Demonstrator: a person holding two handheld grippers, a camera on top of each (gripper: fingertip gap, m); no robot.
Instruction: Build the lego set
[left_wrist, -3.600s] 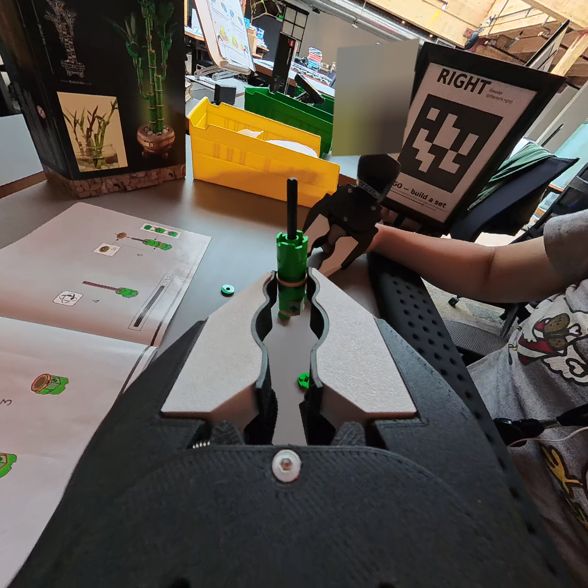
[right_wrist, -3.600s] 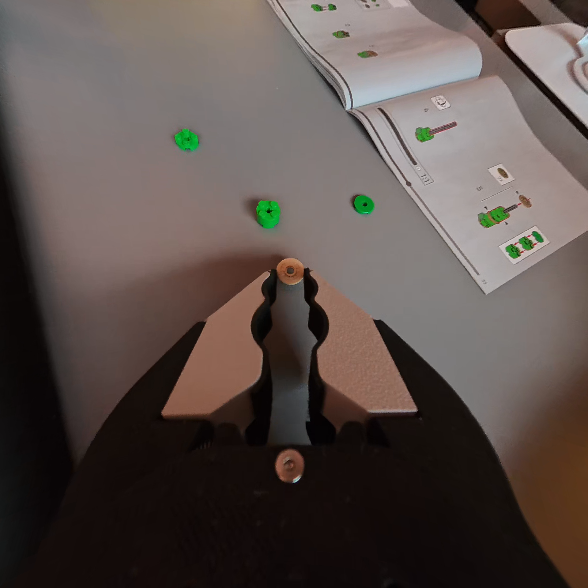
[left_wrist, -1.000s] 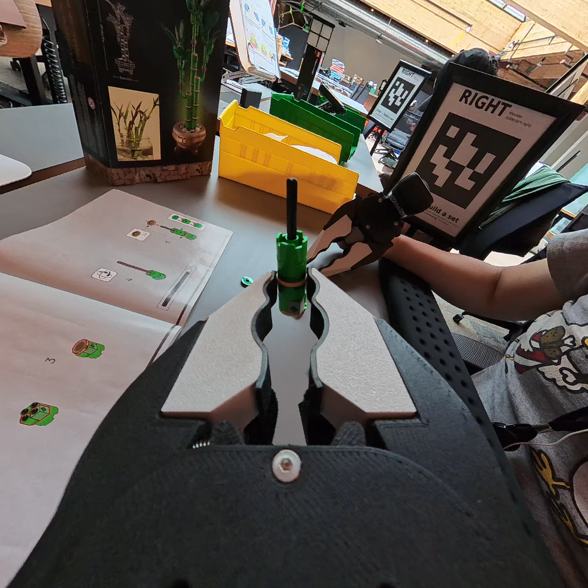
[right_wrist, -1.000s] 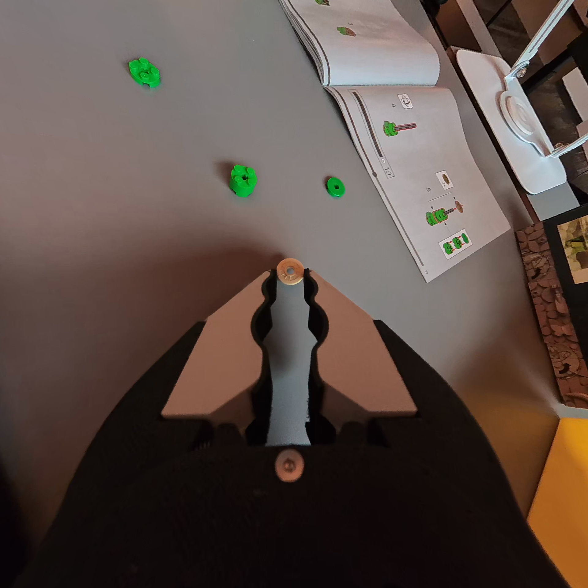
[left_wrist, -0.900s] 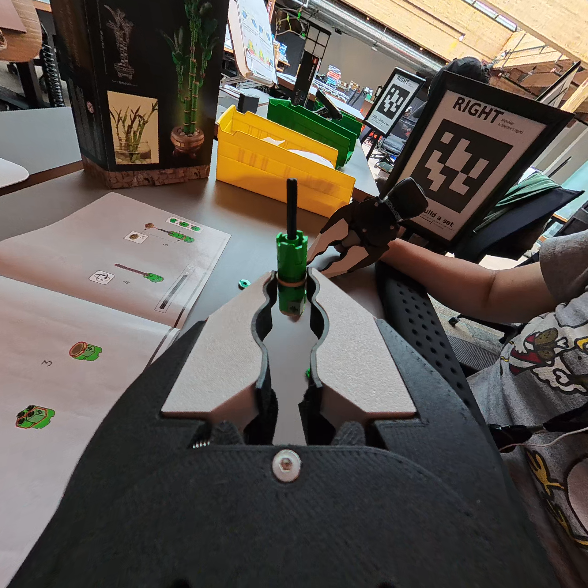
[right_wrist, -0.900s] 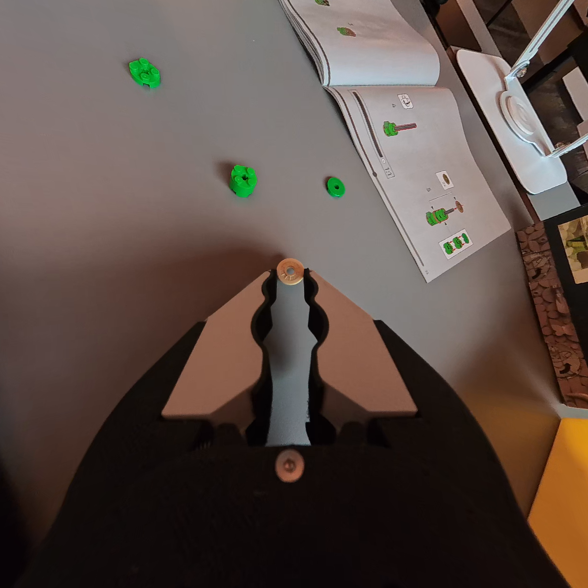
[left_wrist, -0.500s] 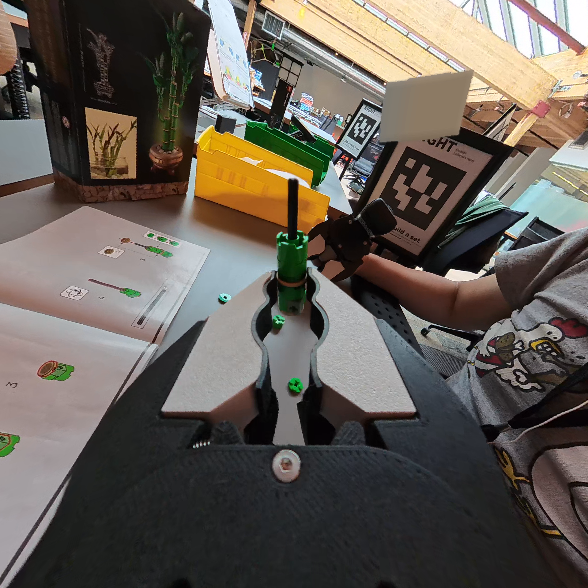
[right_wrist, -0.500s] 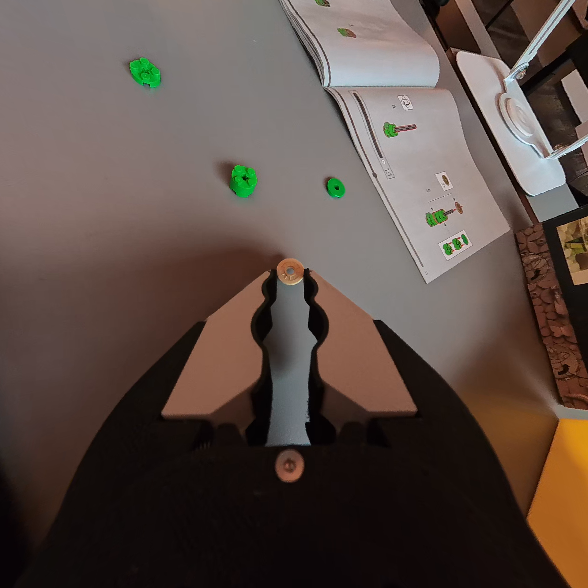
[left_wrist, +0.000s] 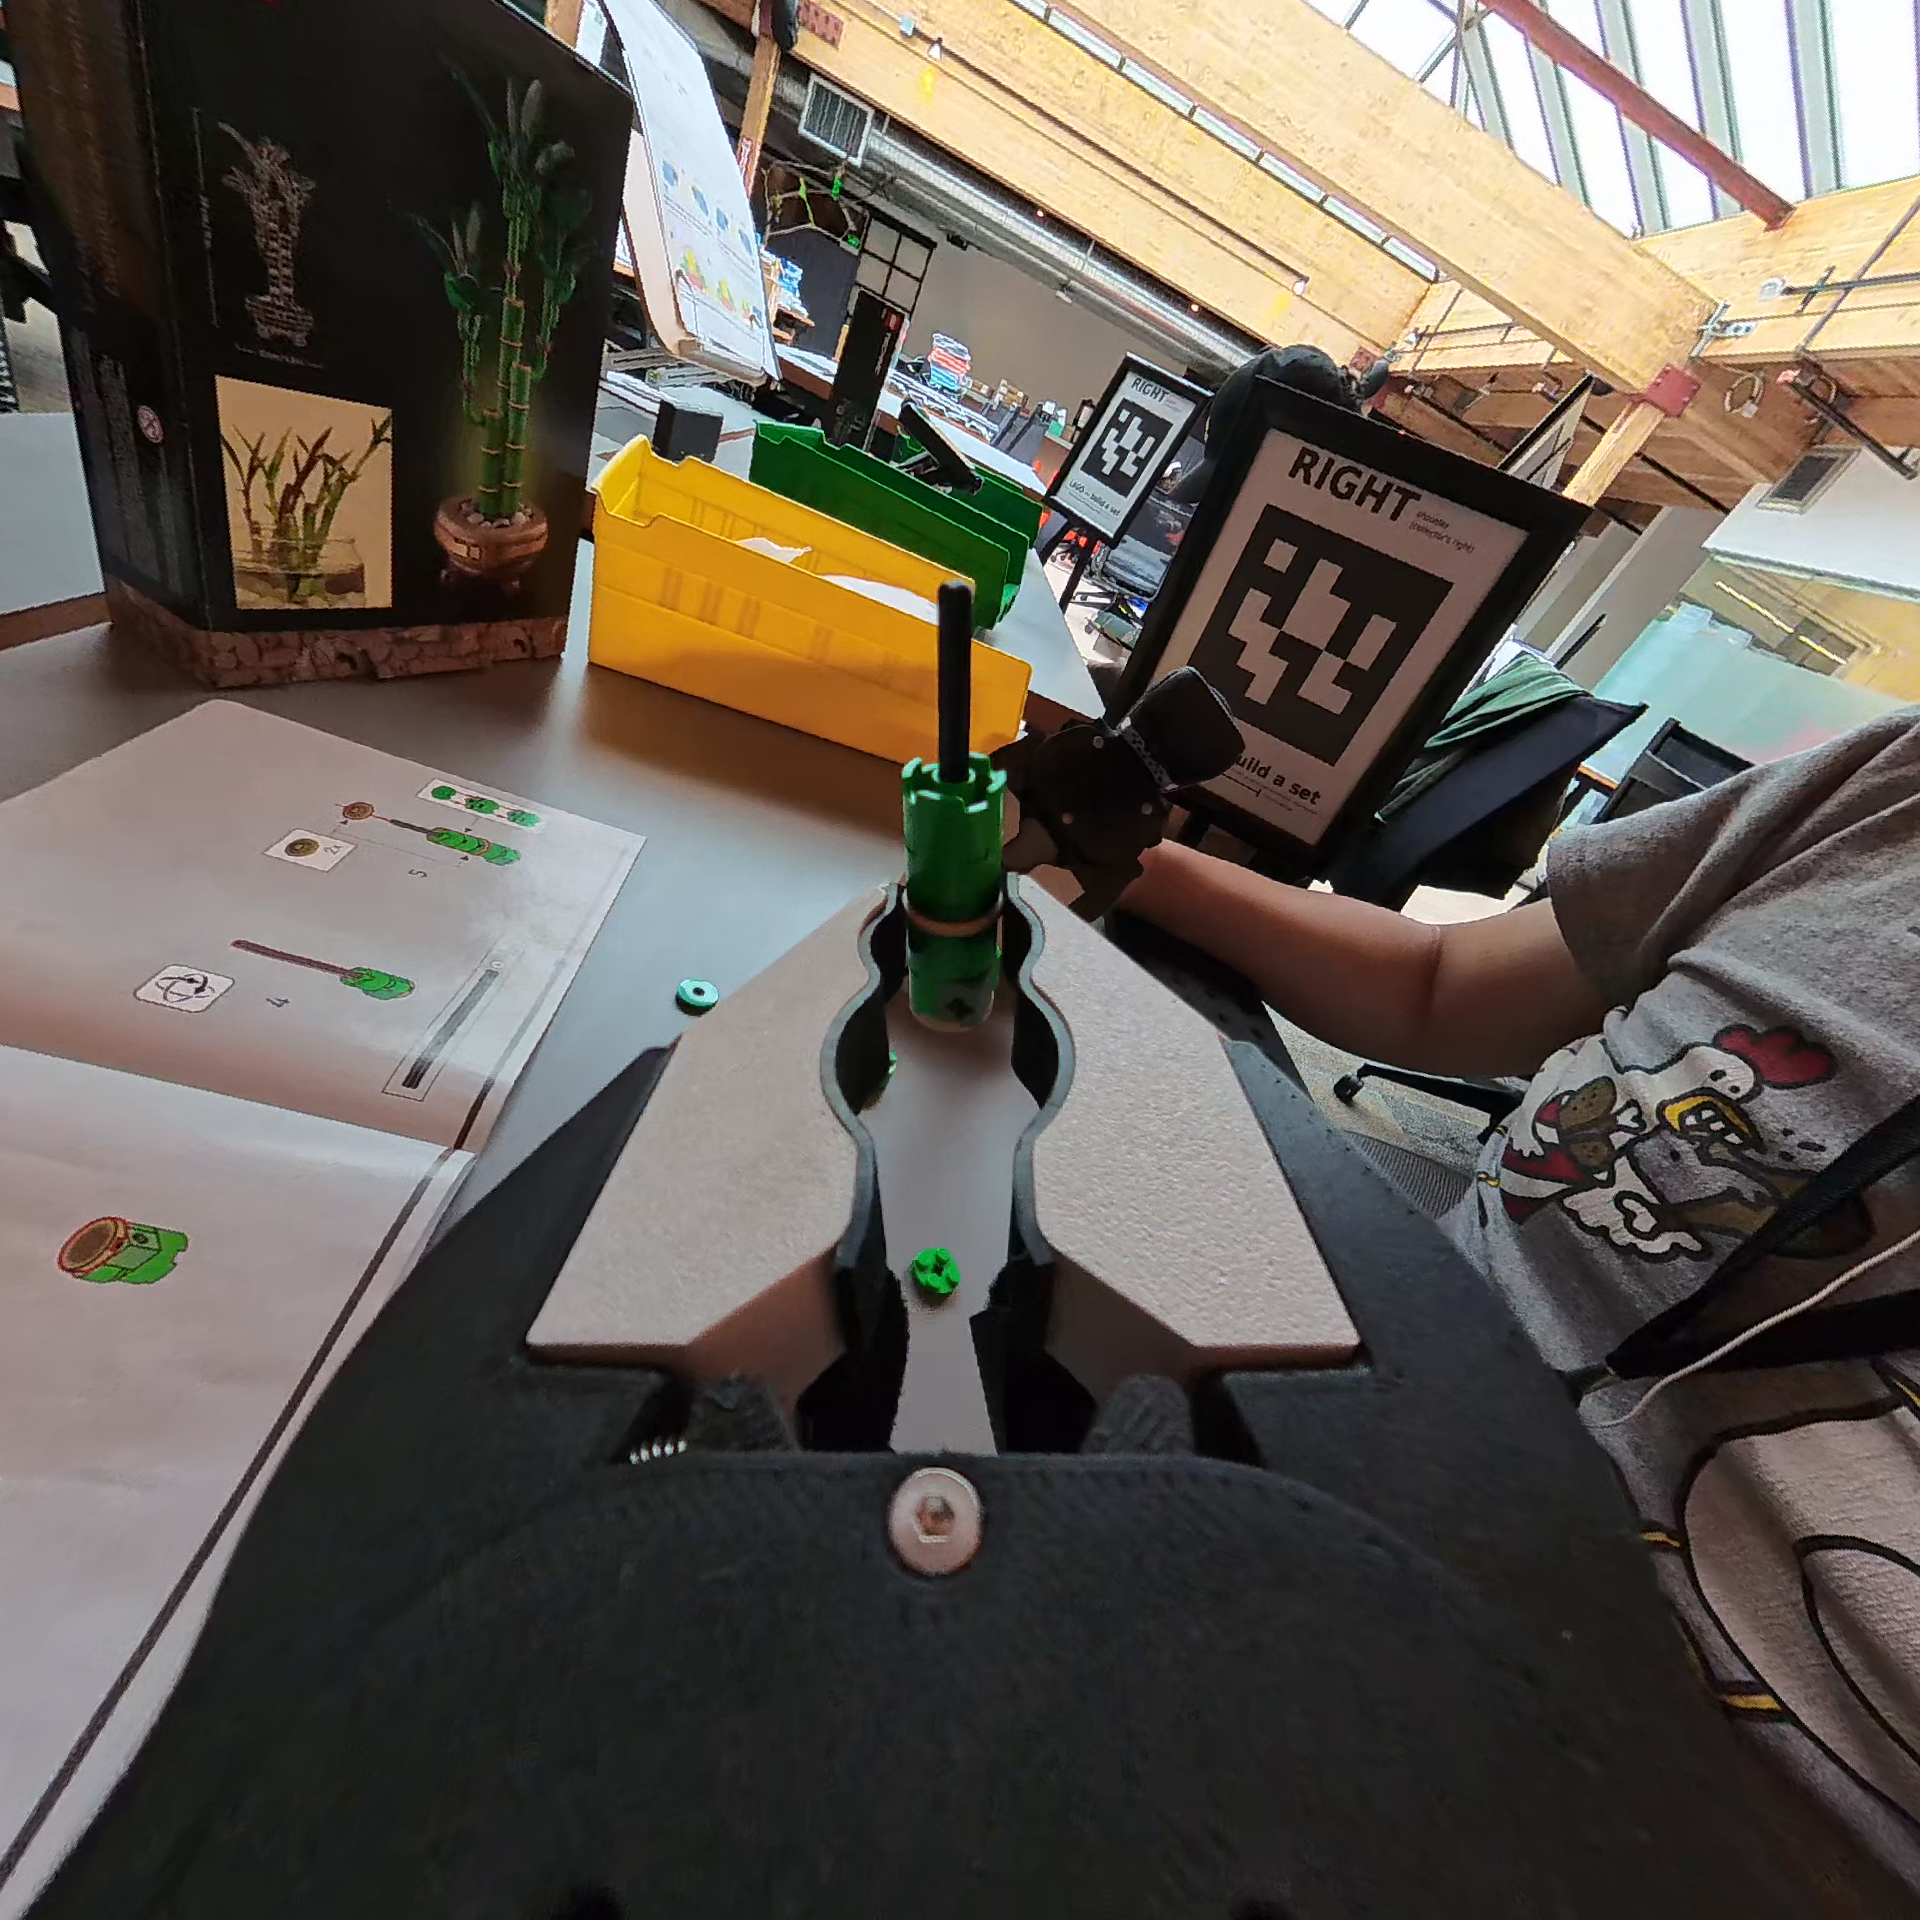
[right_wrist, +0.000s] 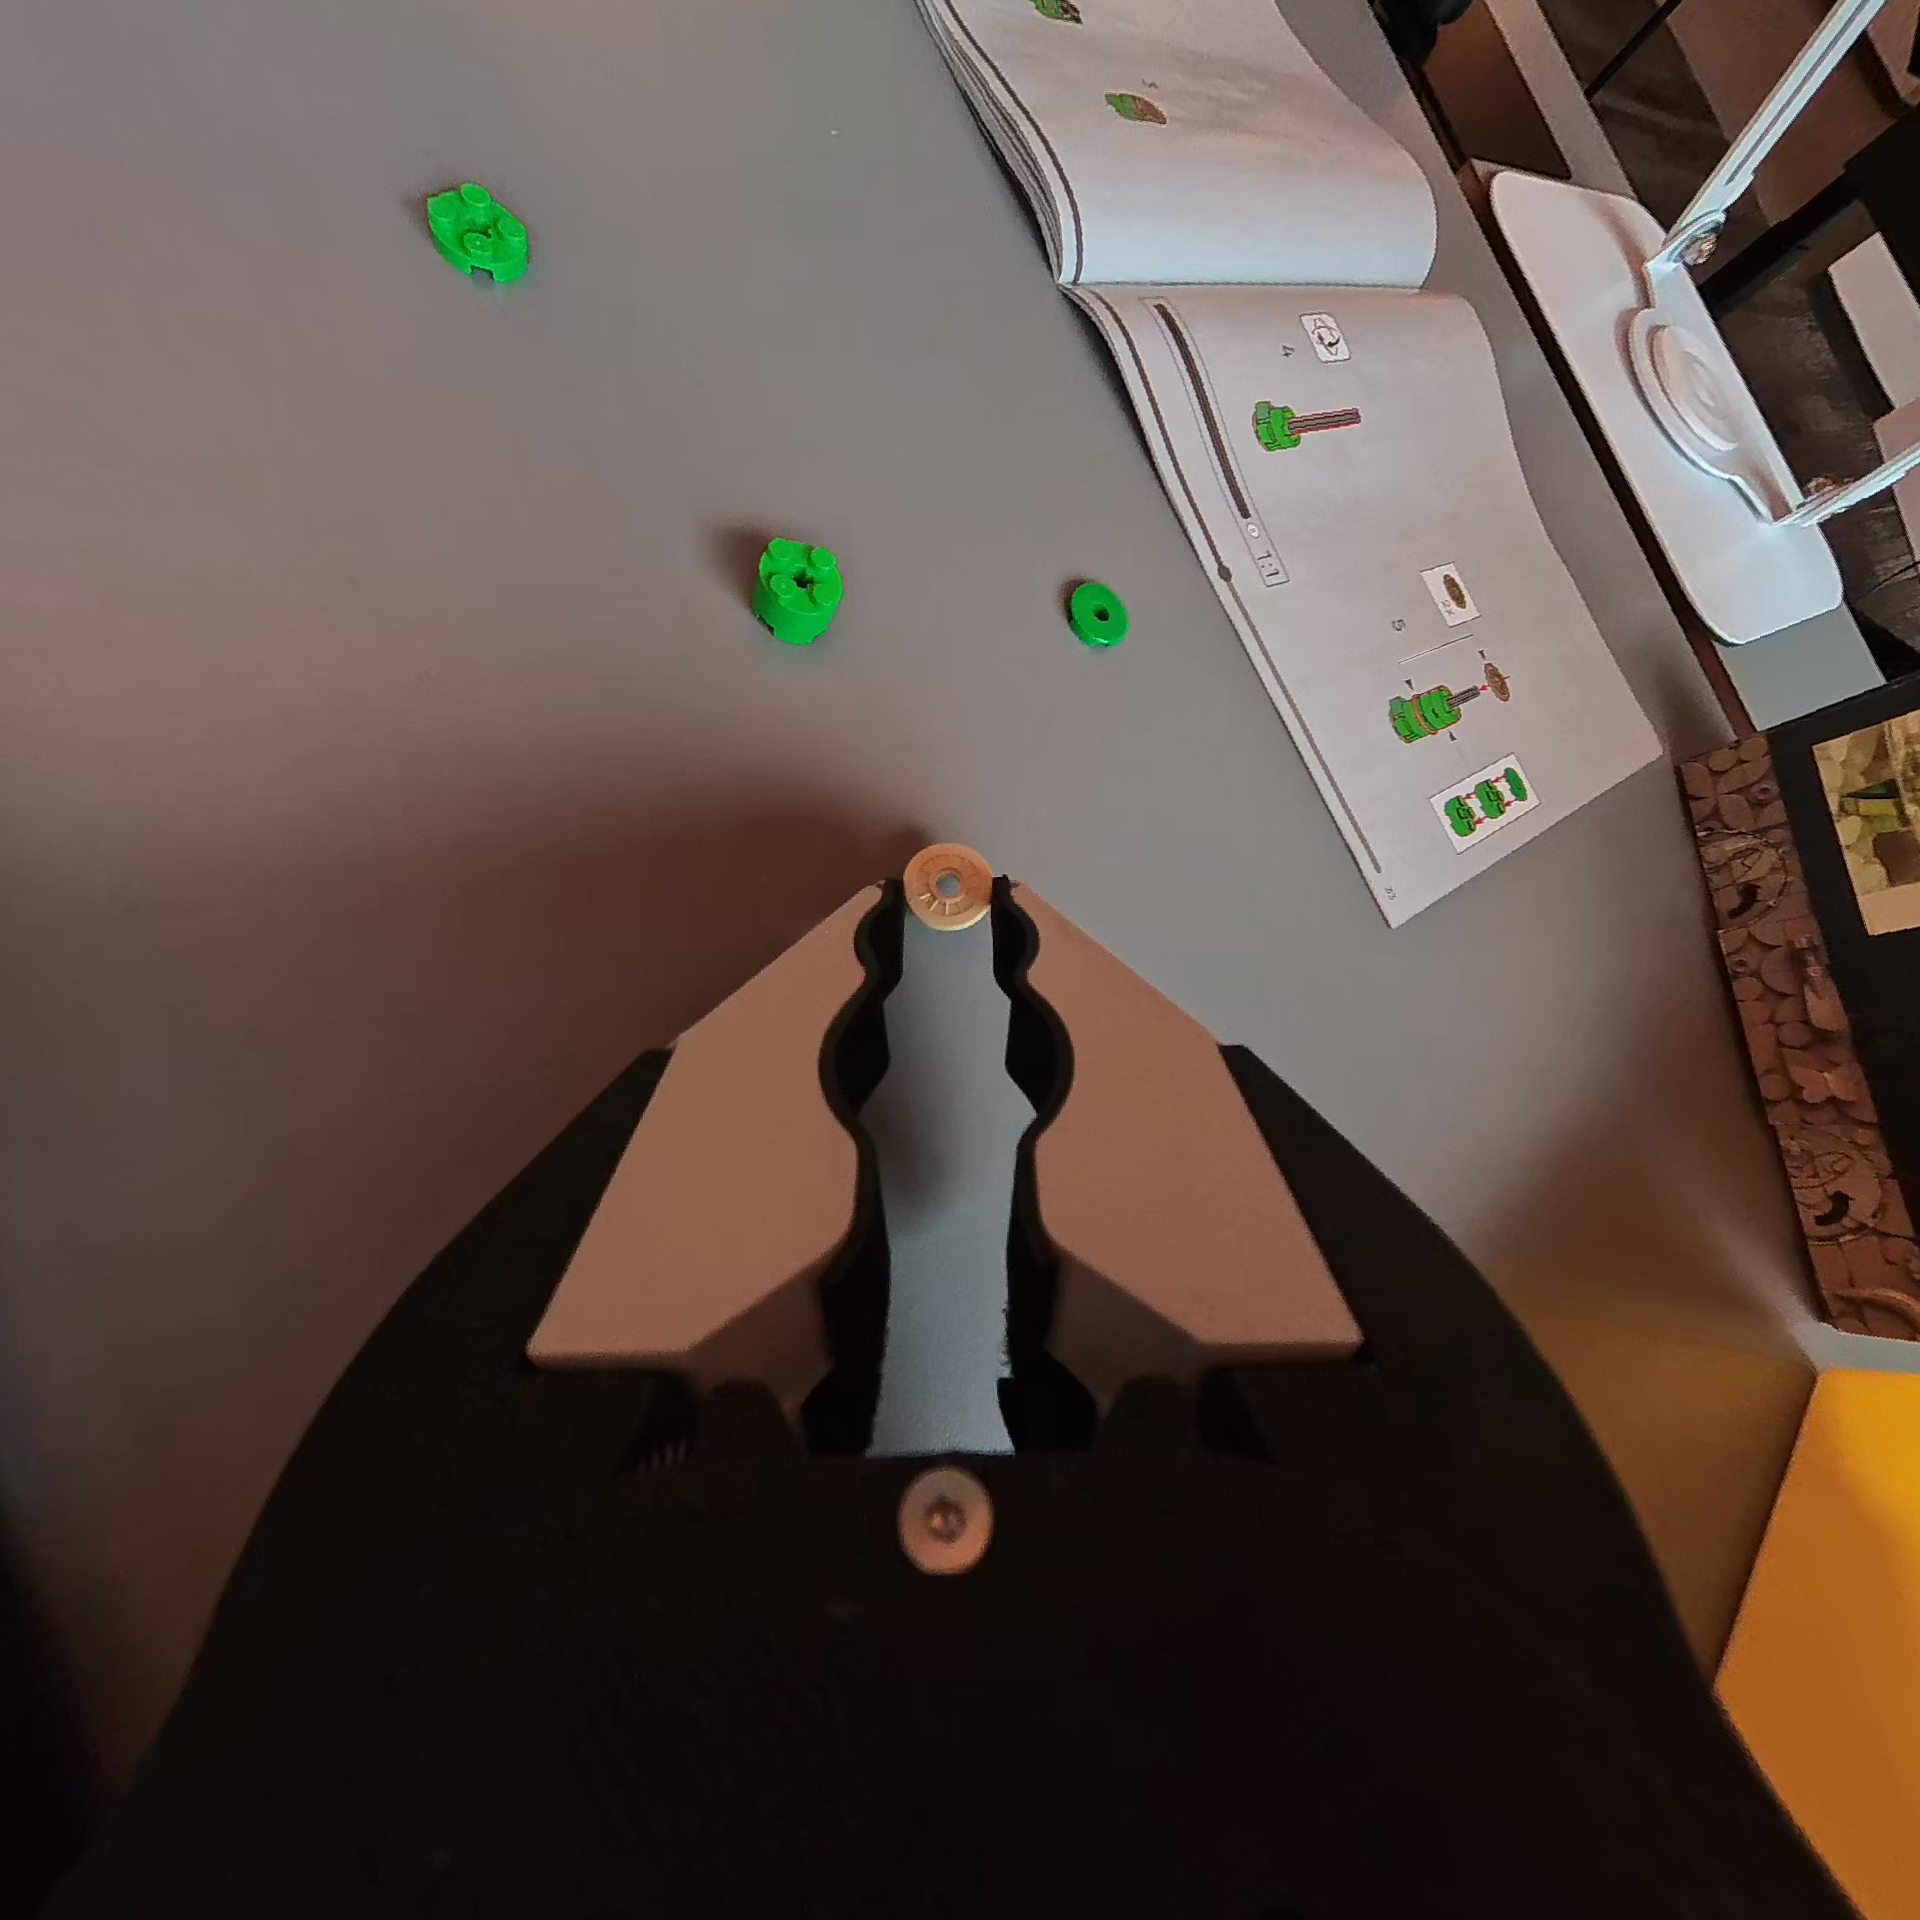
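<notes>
My left gripper (left_wrist: 951, 914) is shut on a green lego stalk (left_wrist: 951, 883), a stack of round green pieces with a tan ring, held upright with a black axle (left_wrist: 953, 681) sticking out of its top. My right gripper (right_wrist: 945, 888) is shut on a tan round plate (right_wrist: 945, 885) at its fingertips, above the grey table. It also shows in the left wrist view (left_wrist: 1101, 805), just behind and right of the stalk. On the table lie a green round brick (right_wrist: 796, 590), a flat green ring (right_wrist: 1097, 613) and a green plate (right_wrist: 478, 234).
An open instruction booklet (right_wrist: 1340, 436) lies on the table, also in the left wrist view (left_wrist: 260, 935). A set box (left_wrist: 312, 343), yellow bin (left_wrist: 790, 613) and green bin (left_wrist: 883, 499) stand behind. A marker sign (left_wrist: 1340, 634) stands at right. A person's arm (left_wrist: 1351, 966) reaches in. One gripper's finger ends stand about 20 cm off the other's. The green round brick (right_wrist: 796, 590) is closer to my right gripper, around 6 cm from its tips; the left tips are 20 cm off.
The left view has tilted up and shifted a little, with the stalk still held. The right gripper now sits closer behind the stalk. The right view has barely changed.
</notes>
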